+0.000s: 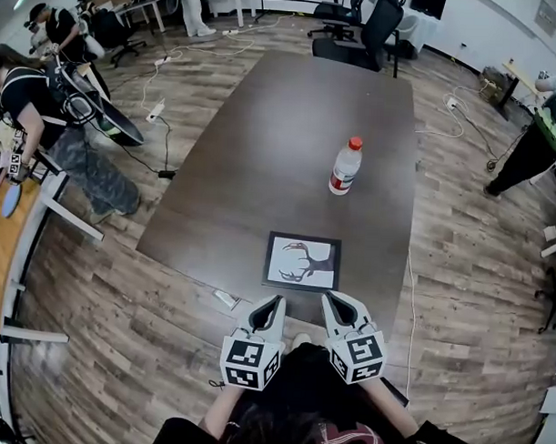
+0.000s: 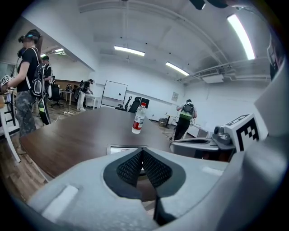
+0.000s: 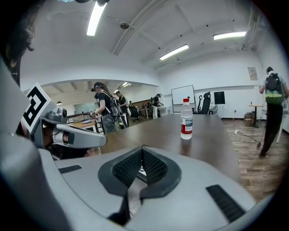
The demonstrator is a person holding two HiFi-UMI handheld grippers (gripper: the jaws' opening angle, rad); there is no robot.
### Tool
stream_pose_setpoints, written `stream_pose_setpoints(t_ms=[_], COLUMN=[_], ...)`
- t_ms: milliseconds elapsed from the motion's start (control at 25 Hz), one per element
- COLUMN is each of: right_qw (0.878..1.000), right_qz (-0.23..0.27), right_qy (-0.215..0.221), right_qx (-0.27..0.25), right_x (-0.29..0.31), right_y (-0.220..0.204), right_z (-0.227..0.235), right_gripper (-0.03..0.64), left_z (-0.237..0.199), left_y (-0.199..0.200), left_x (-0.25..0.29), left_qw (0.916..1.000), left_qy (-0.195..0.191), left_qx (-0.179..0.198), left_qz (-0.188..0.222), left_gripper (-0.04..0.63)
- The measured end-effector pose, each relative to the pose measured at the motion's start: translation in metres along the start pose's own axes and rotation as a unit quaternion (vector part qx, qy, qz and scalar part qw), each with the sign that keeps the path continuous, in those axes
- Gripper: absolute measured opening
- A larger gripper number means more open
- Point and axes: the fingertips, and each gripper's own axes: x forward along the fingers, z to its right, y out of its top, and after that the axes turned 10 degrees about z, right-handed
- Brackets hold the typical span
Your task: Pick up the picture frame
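I am holding my left gripper (image 1: 278, 300) and right gripper (image 1: 327, 297) side by side, both closed on nothing; the picture frame (image 1: 302, 261) is lying flat on the table (image 1: 262, 152) just ahead.

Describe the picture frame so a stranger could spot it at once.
On the long dark table, at the end nearest the camera wearer, lies the picture frame. It is flat, black-bordered, with an antlered deer on white, unlike the upright red-capped water bottle beyond it.
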Motion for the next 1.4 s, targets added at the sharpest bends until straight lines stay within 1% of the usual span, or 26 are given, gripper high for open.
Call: stream_pose_setpoints(t_ms=[240, 520, 600, 720, 840, 960, 1160, 1400], right_qw=[1.000, 1.000, 1.000, 1.000, 0.999, 0.999, 0.997, 0.996], right_qz=[-0.009, -0.012, -0.014, -0.020, -0.027, -0.036, -0.045, -0.052], right_qy=[0.009, 0.019, 0.017, 0.003, -0.007, -0.021, -0.035, -0.062], right_qx=[0.006, 0.011, 0.013, 0.022, 0.033, 0.032, 0.044, 0.048], right_x=[0.008, 0.018, 0.019, 0.022, 0.026, 0.034, 0.051, 0.068], right_y=[-0.003, -0.004, -0.004, -0.008, -0.012, -0.014, -0.012, -0.010], right_z=[0.027, 0.038, 0.041, 0.046, 0.051, 0.054, 0.052, 0.050], right_gripper=[0.009, 0.009, 0.009, 0.009, 0.009, 0.009, 0.009, 0.009], left_z=[0.004, -0.005, -0.009, -0.020, -0.027, -0.039, -0.062, -0.082], left_y=[-0.005, -0.003, -0.002, 0.000, 0.004, 0.007, 0.008, 0.005], left_x=[0.023, 0.037, 0.040, 0.044, 0.050, 0.054, 0.064, 0.078], left_qw=[0.9998, 0.9994, 0.9991, 0.9986, 0.9987, 0.9986, 0.9983, 0.9976], left_qy=[0.014, 0.030, 0.040, 0.052, 0.049, 0.049, 0.043, 0.018], left_qx=[-0.006, -0.010, -0.010, -0.012, -0.014, -0.016, -0.018, -0.032], left_qz=[-0.010, -0.012, -0.010, -0.009, -0.007, -0.009, -0.036, -0.060], left_gripper=[0.009, 0.009, 0.009, 0.009, 0.009, 0.009, 0.009, 0.009])
